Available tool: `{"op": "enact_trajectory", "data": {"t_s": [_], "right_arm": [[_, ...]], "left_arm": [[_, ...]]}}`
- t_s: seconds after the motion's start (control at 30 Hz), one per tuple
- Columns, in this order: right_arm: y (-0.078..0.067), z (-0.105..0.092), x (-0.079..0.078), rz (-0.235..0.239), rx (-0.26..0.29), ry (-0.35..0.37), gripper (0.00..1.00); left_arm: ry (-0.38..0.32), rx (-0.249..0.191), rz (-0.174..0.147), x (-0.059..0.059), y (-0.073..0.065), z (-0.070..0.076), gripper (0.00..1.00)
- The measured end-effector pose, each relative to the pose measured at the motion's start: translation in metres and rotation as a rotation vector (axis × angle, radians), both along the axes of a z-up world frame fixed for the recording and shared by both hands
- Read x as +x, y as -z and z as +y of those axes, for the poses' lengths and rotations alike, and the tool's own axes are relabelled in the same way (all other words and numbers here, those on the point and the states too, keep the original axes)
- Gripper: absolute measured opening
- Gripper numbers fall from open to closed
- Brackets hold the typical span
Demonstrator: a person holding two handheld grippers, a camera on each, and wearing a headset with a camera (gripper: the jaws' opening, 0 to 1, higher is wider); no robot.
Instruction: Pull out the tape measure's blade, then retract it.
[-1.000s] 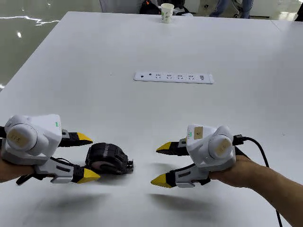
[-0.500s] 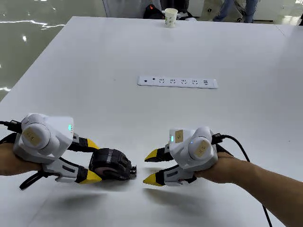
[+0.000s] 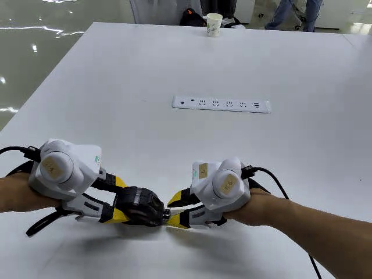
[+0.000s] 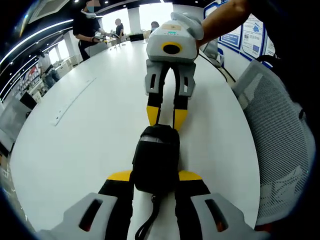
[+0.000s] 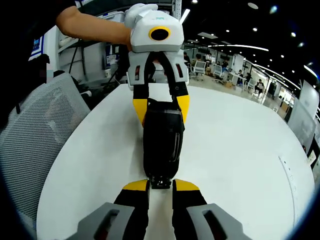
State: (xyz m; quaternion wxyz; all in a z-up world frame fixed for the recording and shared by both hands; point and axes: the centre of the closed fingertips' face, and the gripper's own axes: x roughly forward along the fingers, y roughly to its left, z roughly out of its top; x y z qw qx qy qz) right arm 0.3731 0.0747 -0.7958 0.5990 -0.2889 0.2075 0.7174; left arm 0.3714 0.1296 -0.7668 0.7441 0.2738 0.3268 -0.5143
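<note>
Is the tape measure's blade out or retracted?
Retracted: no blade shows between the tape measure and the right gripper, whose tips sit at its mouth.

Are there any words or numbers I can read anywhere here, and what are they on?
No text is readable.
Tan sticker on the left claw: blurred.
Tan sticker on the right claw: blurred.
Paper cup print: too small.
Wall posters: too small.
</note>
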Motion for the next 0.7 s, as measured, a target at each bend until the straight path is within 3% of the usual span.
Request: {"op": "enact_trajectory", "data": {"t_s": [0.23,0.7], "right_arm": [[0.0072,0.0019,-0.0006,-0.010,-0.019,-0.003,0.12],[0.0060,0.0001,-0.0013,-0.022,-0.028,-0.021,0.09]], "left_arm": [[-0.002,-0.021,-0.002,0.0008,0.0013,0.0006,0.26],[-0.024,-0.050,0.012,-0.0028,-0.0020,-0.0024,0.25]]}}
